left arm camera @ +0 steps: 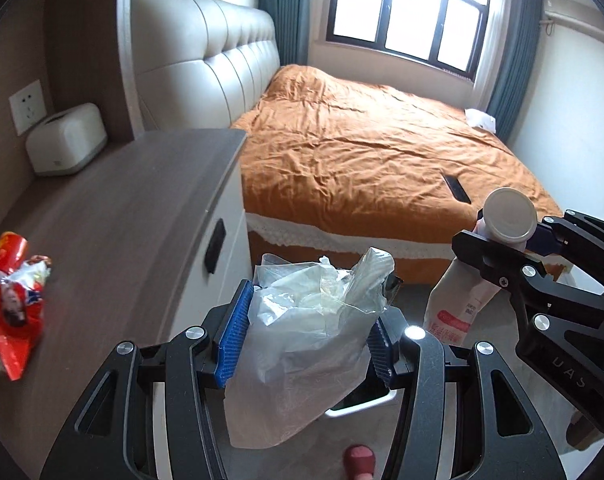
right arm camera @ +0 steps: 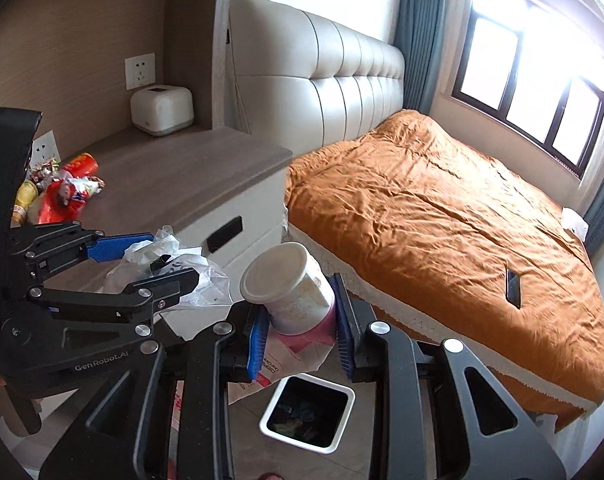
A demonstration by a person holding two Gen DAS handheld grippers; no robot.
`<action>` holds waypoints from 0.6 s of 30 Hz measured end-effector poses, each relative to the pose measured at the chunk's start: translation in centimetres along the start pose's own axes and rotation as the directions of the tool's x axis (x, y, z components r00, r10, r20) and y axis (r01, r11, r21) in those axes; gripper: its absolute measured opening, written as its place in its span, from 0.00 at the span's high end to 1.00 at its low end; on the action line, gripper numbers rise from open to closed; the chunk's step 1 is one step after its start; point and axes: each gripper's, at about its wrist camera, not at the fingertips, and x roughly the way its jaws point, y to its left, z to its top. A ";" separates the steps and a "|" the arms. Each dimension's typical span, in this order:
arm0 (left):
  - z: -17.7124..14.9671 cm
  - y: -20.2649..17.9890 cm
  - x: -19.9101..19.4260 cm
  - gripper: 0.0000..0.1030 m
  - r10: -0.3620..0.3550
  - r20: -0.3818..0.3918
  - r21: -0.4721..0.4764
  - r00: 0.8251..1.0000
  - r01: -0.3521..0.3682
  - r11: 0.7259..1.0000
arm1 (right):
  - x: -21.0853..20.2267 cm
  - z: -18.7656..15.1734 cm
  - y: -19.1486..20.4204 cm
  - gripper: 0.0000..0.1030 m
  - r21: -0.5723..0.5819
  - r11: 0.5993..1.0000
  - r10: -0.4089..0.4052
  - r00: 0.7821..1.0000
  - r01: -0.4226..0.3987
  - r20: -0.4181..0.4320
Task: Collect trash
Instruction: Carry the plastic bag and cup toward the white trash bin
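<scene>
Right wrist view shows the right gripper (right arm camera: 302, 316) clamped on a cup (right arm camera: 290, 288), just above the bin (right arm camera: 343, 416) on the floor. Beside it, the left gripper (left arm camera: 305, 344) pinches a plastic bag (left arm camera: 302, 344). More wrappers (right arm camera: 62, 192) lie on the nightstand (right arm camera: 190, 168)

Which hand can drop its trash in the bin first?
Probably the right. The right gripper holds the cup almost straight above the open bin. The left gripper, with its plastic bag, is off to the side, nearer the nightstand.
</scene>
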 end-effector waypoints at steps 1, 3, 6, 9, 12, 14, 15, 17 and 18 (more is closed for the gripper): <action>-0.2 -0.5 1.0 0.49 -0.010 -0.011 0.002 1.000 0.010 1.000 | 0.7 -0.6 -0.6 0.70 0.004 1.000 -0.005 1.000 0.005 -0.013; -0.6 -1.2 2.8 0.49 -0.031 -0.028 0.002 0.999 0.031 1.000 | 1.9 -1.6 -1.8 0.70 0.010 1.000 -0.010 0.999 0.011 -0.033; -1.4 -2.5 5.7 0.49 -0.048 -0.057 0.010 0.997 0.048 0.999 | 4.3 -3.5 -3.3 0.70 0.010 1.000 -0.019 0.998 0.019 -0.062; -2.5 -3.5 9.1 0.49 -0.066 -0.087 0.016 0.994 0.067 0.998 | 6.9 -5.5 -4.3 0.70 -0.002 1.000 -0.024 0.997 0.024 -0.080; -3.7 -4.5 12.6 0.49 -0.089 -0.114 0.018 0.990 0.091 0.996 | 9.8 -7.7 -5.0 0.70 -0.027 0.999 -0.029 0.994 0.026 -0.104; -4.6 -5.3 15.0 0.49 -0.092 -0.130 0.027 0.987 0.096 0.995 | 11.4 -9.1 -5.4 0.70 -0.039 0.999 -0.025 0.993 0.020 -0.114; -5.3 -5.6 16.7 0.49 -0.087 -0.147 0.032 0.985 0.093 0.995 | 12.5 -10.0 -5.5 0.70 -0.049 0.999 -0.025 0.992 0.019 -0.124; -6.3 -6.0 19.0 0.49 -0.089 -0.162 0.035 0.983 0.096 0.995 | 14.4 -11.7 -6.0 0.70 -0.053 0.998 -0.023 0.991 0.016 -0.135; -6.7 -6.2 20.0 0.49 -0.086 -0.172 0.037 0.981 0.094 0.995 | 15.2 -12.5 -6.3 0.70 -0.052 0.999 -0.019 0.989 0.012 -0.144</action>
